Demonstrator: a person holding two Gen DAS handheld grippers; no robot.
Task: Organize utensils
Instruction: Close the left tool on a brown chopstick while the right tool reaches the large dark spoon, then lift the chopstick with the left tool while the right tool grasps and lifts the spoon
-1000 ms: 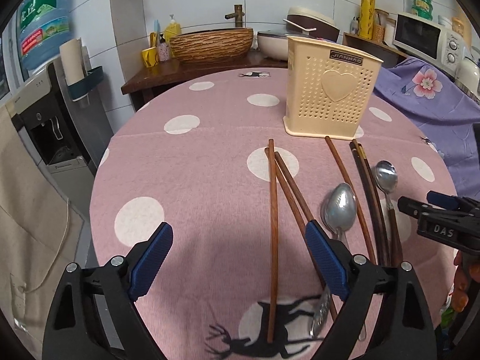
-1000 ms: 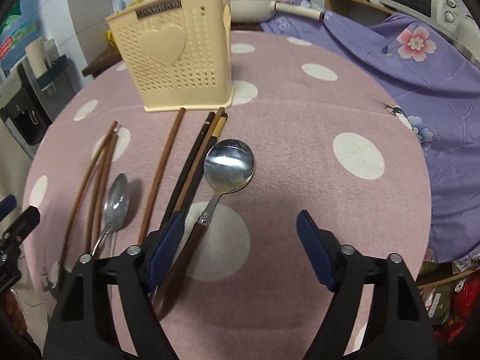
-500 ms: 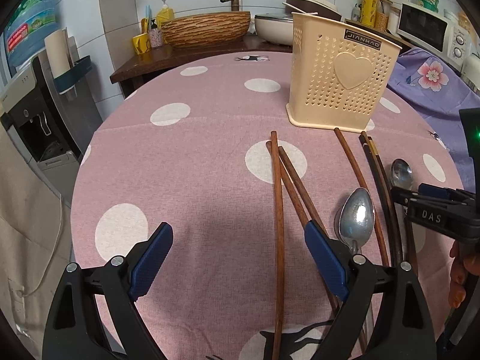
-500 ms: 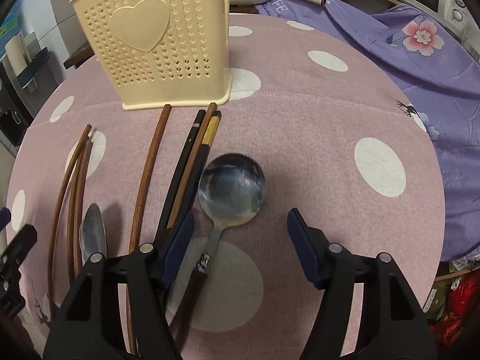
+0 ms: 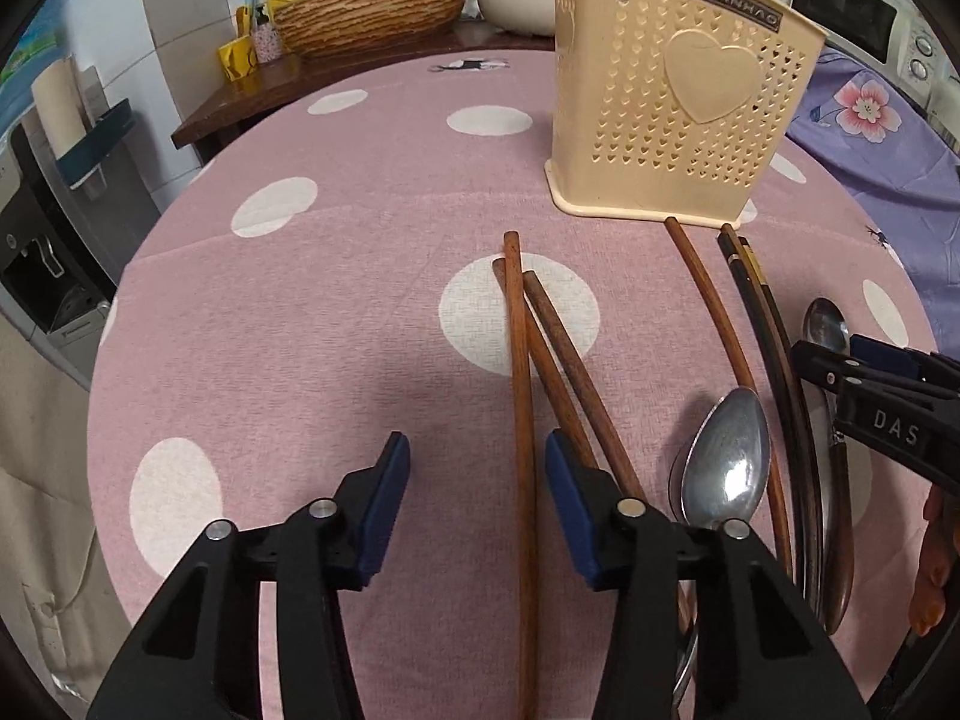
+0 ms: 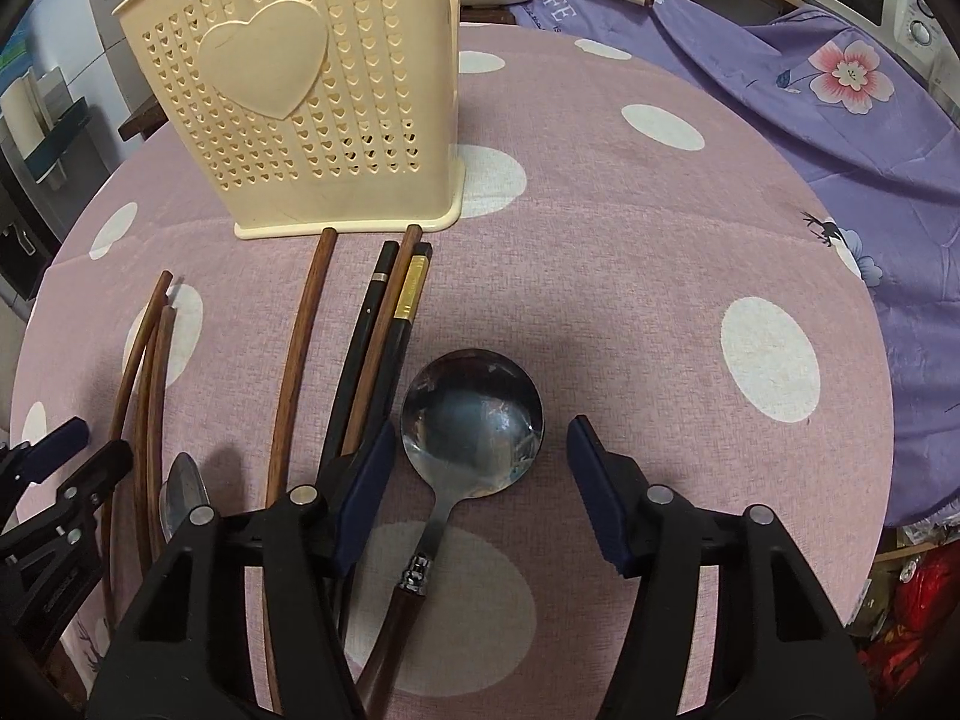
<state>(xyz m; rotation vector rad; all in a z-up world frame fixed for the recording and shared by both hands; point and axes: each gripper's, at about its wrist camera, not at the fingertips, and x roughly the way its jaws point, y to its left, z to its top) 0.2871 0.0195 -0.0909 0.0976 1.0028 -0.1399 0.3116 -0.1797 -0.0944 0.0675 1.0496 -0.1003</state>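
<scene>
The left gripper is held low over the pink dotted tablecloth, its jaws closing with nothing yet pressed; one brown chopstick runs up between the blue pads, and two more are crossed just beside the right-hand pad. The right gripper is likewise closing and as yet unclamped, and the neck of the round-bowled spoon is framed between its pads, the wooden handle passing beneath.

For a clean pick-up, each pair of pads is best centred over a single item before being squeezed: the lone chopstick taken clear of its crossed neighbours, the spoon taken at its narrow neck rather than at the wide bowl. The dark chopsticks lying just beside the left-hand pad should be left undisturbed.

Beyond, a smaller spoon lies between the two groups. The cream perforated holder, the likely destination, is seen standing upright at the far ends of the chopsticks.
</scene>
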